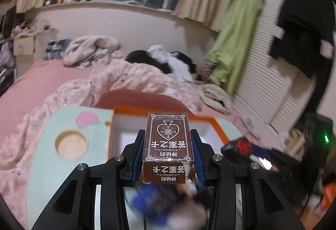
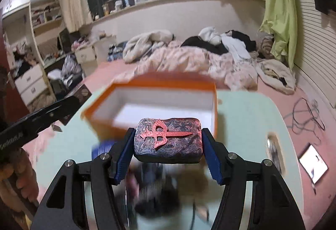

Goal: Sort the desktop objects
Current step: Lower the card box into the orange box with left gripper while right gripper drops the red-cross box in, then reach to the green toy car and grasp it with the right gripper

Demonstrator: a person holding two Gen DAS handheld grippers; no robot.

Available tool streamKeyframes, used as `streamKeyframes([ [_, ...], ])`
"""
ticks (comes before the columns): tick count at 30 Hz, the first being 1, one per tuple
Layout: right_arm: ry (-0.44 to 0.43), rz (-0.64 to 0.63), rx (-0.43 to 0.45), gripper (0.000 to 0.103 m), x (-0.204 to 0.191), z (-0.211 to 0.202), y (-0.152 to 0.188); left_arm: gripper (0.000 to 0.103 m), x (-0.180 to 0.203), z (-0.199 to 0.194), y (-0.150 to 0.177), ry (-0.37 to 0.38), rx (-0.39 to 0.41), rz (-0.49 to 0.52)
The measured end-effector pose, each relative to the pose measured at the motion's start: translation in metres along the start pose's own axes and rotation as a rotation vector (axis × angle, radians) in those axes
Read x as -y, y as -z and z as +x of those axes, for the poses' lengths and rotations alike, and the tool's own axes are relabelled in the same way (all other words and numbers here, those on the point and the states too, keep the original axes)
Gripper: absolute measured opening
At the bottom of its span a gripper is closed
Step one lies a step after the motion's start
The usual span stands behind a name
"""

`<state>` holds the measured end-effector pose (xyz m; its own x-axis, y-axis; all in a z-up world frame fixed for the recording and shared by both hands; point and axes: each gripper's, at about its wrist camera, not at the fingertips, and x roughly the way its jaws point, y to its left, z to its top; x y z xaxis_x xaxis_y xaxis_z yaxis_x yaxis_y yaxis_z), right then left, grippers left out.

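Left wrist view, bottom centre: my left gripper (image 1: pixel 168 154) is clamped narrow on a brown cardboard card box w/ a spade emblem and white print (image 1: pixel 168 146), blue pads (image 1: pixel 139 156) pressing both long sides. Box sits lifted above the pale green table top (image 1: pixel 42 167). Just beyond it, mid-frame, is the orange-rimmed open box w/ white inside (image 1: pixel 218 125).

Right wrist view, centre: my right gripper (image 2: pixel 168 141) is abt half open, holding a dark rounded block w/ a raised red sword-like emblem (image 2: pixel 168 137) btwn its pads. Behind it, the same orange box (image 2: pixel 159 102), blurred, on the green table (image 2: pixel 247 120). At left edge, part of the left gripper (image 2: pixel 42 116). Far back, pink bedding w/ piled clothes (image 2: pixel 189 58).
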<state>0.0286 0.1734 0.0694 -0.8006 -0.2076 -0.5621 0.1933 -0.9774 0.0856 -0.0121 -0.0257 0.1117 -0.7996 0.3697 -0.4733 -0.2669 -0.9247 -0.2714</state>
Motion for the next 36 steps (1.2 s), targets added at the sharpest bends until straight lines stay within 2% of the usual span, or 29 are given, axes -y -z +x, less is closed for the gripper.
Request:
streamKeyframes([
  [1,0.006,0.004,-0.003,0.063,0.000,0.012,-0.011,0.044,-0.001,0.017,-0.008,-0.051,-0.022,-0.008],
  [2,0.012,0.000,-0.014,0.063,0.001,0.021,-0.017,0.064,-0.003,0.030,-0.009,-0.067,-0.057,-0.017],
  [3,0.017,-0.006,-0.034,0.064,0.002,0.031,-0.021,0.075,-0.006,0.048,-0.007,-0.068,-0.121,-0.033],
  [4,0.030,-0.019,-0.089,0.070,0.003,0.047,-0.022,0.085,-0.009,0.059,-0.002,-0.049,-0.163,-0.049],
  [6,0.062,-0.028,-0.181,0.072,0.007,0.068,-0.017,0.084,-0.015,0.075,0.010,-0.020,-0.227,-0.074],
  [7,0.050,-0.040,-0.190,0.072,0.007,0.073,-0.010,0.084,-0.011,0.075,0.014,-0.019,-0.211,-0.029],
  [9,0.044,-0.052,-0.122,0.073,0.007,0.065,-0.003,0.084,0.000,0.077,0.020,-0.058,-0.225,0.067],
  [12,0.047,-0.047,-0.106,0.073,0.007,0.056,0.003,0.084,0.000,0.072,0.021,-0.046,-0.221,0.050],
  [14,0.050,-0.040,-0.120,0.073,0.010,0.052,0.002,0.084,-0.004,0.057,0.016,-0.042,-0.176,0.031],
  [15,0.071,-0.032,-0.106,0.073,0.011,0.045,0.002,0.084,-0.005,0.046,0.015,-0.045,-0.142,0.026],
  [18,0.086,-0.020,0.034,0.073,0.008,0.009,-0.002,0.085,-0.003,0.018,0.017,-0.044,-0.096,0.033],
  [20,0.076,-0.027,0.086,0.080,0.002,-0.014,0.000,0.092,0.000,0.000,0.026,-0.045,-0.112,0.061],
  [21,0.070,-0.033,0.099,0.085,0.000,-0.024,0.004,0.092,0.002,-0.007,0.034,-0.038,-0.127,0.079],
  [22,0.063,-0.040,0.105,0.085,-0.003,-0.034,0.010,0.092,0.005,-0.016,0.047,-0.027,-0.146,0.099],
  [24,0.041,-0.058,0.082,0.085,-0.006,-0.047,0.026,0.092,0.006,-0.029,0.072,0.004,-0.187,0.117],
  [27,0.025,-0.082,-0.013,0.085,-0.010,-0.054,0.056,0.092,0.004,-0.034,0.107,0.010,-0.274,0.112],
  [31,0.037,-0.113,-0.109,0.085,-0.013,-0.054,0.096,0.092,0.004,-0.032,0.141,-0.060,-0.333,0.158],
  [34,0.103,-0.160,-0.170,0.085,-0.017,-0.044,0.108,0.103,0.008,-0.025,0.155,-0.166,-0.290,0.263],
  [36,0.128,-0.159,-0.237,0.086,-0.013,-0.031,0.111,0.103,0.007,-0.029,0.159,-0.153,-0.259,0.261],
])
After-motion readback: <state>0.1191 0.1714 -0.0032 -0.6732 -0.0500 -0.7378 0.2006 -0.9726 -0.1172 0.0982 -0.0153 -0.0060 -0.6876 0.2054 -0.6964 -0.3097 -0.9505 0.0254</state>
